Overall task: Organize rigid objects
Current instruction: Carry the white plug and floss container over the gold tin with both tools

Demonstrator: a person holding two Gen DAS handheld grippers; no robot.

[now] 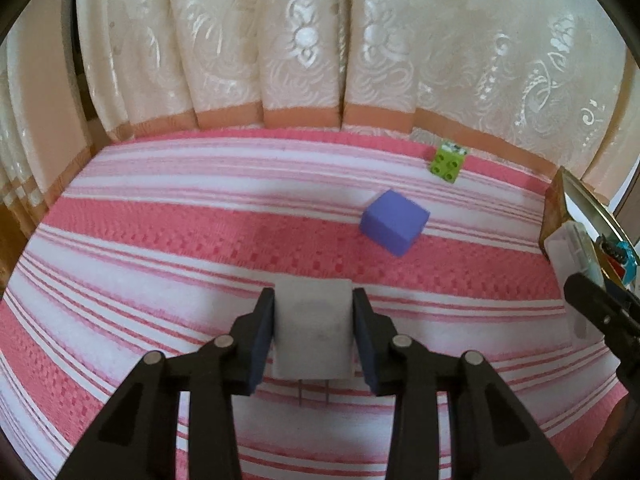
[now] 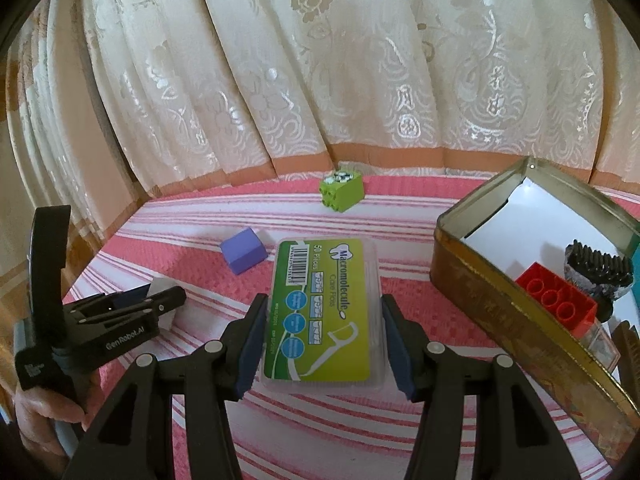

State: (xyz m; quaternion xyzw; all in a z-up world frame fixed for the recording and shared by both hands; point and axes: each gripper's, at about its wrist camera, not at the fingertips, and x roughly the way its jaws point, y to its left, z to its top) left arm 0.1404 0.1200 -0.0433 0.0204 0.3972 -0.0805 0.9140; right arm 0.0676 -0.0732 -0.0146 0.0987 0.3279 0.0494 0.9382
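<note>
My left gripper (image 1: 313, 330) is shut on a white plug adapter (image 1: 314, 320) with two metal prongs pointing toward me, held just above the striped cloth. It also shows at the left of the right wrist view (image 2: 156, 300). My right gripper (image 2: 322, 338) is shut on a clear floss-pick box with a green label (image 2: 320, 312). A purple cube (image 1: 394, 222) (image 2: 243, 255) and a green toy brick (image 1: 447, 162) (image 2: 341, 191) lie farther back. An open gold tin (image 2: 500, 304) stands to the right.
The tin holds a red brick (image 2: 556, 300), a dark brush-like piece (image 2: 598, 270) and white card. A pink-and-white striped cloth (image 1: 160, 240) covers the table. Cream curtains (image 2: 320, 60) hang close behind. The tin's edge shows at the right of the left wrist view (image 1: 560, 216).
</note>
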